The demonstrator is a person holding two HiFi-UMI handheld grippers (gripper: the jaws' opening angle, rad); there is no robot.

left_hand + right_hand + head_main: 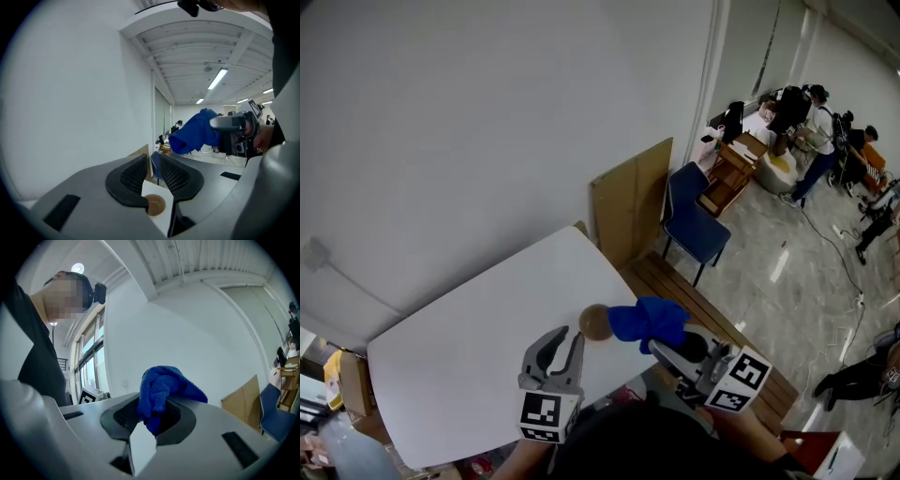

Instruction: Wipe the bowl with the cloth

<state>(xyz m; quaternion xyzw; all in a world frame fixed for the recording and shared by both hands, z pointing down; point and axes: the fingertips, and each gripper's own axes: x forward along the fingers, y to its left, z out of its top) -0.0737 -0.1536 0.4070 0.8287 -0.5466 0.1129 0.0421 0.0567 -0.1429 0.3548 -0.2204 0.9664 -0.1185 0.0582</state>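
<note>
A small brown bowl stands on the white table, close to its near right edge. My right gripper is shut on a bunched blue cloth, held in the air just right of the bowl. In the right gripper view the cloth bulges up out of the jaws of my right gripper. My left gripper hovers above the table, just left of the bowl, open and empty. In the left gripper view the bowl shows far below through the gap of my left gripper, and the cloth hangs ahead.
A cardboard sheet leans on the wall past the table's far right corner. Beside it stand a blue chair and a wooden bench. Several people sit and stand at desks at the back right. A cardboard box sits at the left.
</note>
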